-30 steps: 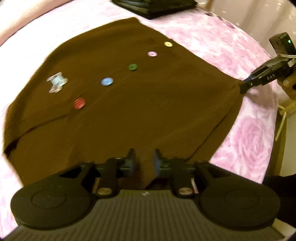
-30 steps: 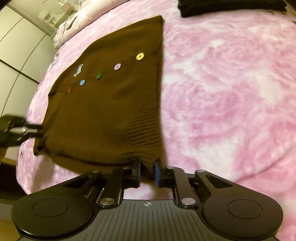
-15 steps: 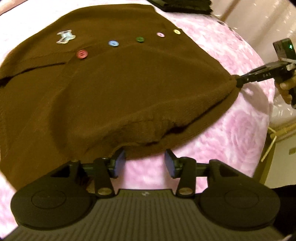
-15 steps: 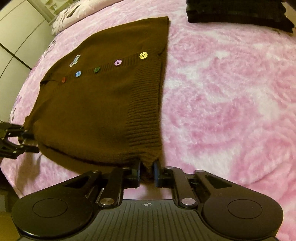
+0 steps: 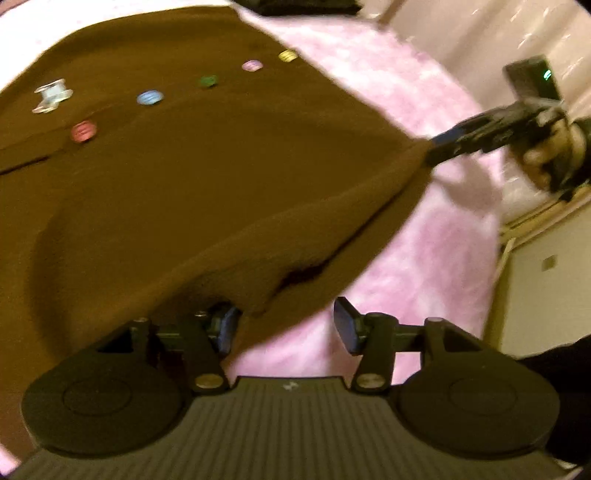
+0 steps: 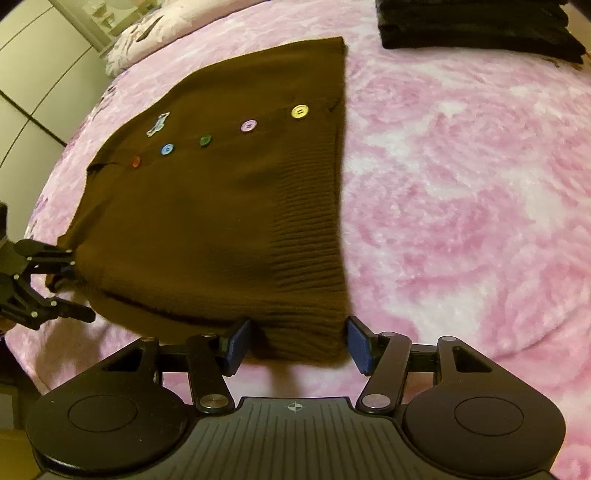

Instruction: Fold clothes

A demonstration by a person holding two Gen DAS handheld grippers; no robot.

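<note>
A brown knit cardigan with several coloured buttons lies flat on the pink bed cover, also in the left wrist view. My right gripper is open, its pads on either side of the ribbed hem corner, which rests on the bed. My left gripper is open at the near edge of the other corner; the cloth drapes over its left pad. Each gripper shows in the other view: the right one at the far hem corner, the left one at the left edge with jaws apart.
The pink floral bed cover extends to the right. A stack of folded dark clothes sits at the far right of the bed. The bed edge and a wall are at the right in the left wrist view. White cupboards stand at far left.
Both grippers have let go of the cardigan's near corners: the left opened first, the right opened just now. The near edge has dropped onto the bed.
</note>
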